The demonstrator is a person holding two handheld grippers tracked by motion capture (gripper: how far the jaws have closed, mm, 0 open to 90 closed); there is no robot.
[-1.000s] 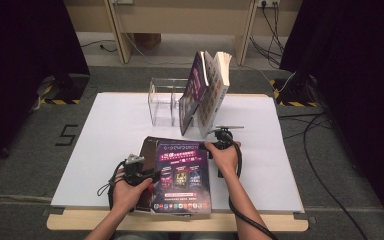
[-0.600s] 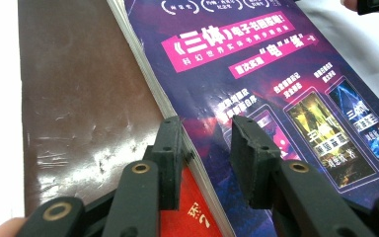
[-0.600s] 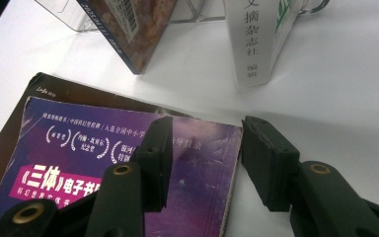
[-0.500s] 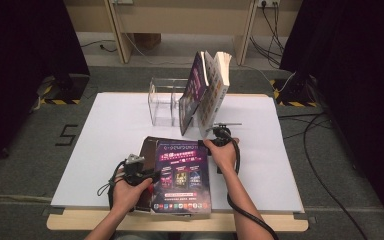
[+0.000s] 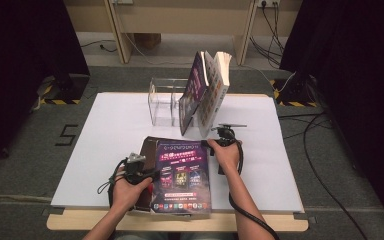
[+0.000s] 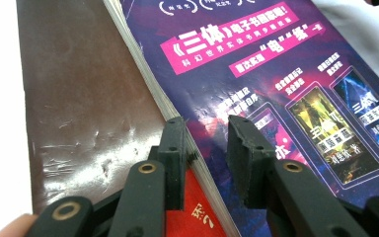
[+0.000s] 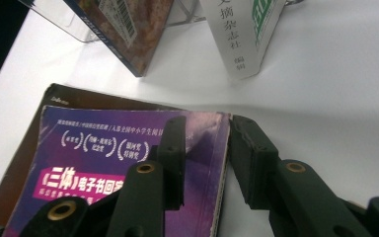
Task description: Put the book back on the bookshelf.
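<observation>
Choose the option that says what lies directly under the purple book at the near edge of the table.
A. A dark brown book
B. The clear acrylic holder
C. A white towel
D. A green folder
A. The purple book rests on a dark brown book, whose cover juts out along its left side.

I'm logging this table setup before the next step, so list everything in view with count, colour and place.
purple book: one, purple-pink cover, flat at the near table edge, on the brown book.
brown book: one, dark brown, beneath it, showing at its left.
upright books: two, leaning in the rack.
clear rack: one, transparent, table's far side.
table: one, white top.
left gripper: one, black, jaws astride the purple book's page edge.
right gripper: one, black, astride its far corner, jaws just closing.
</observation>
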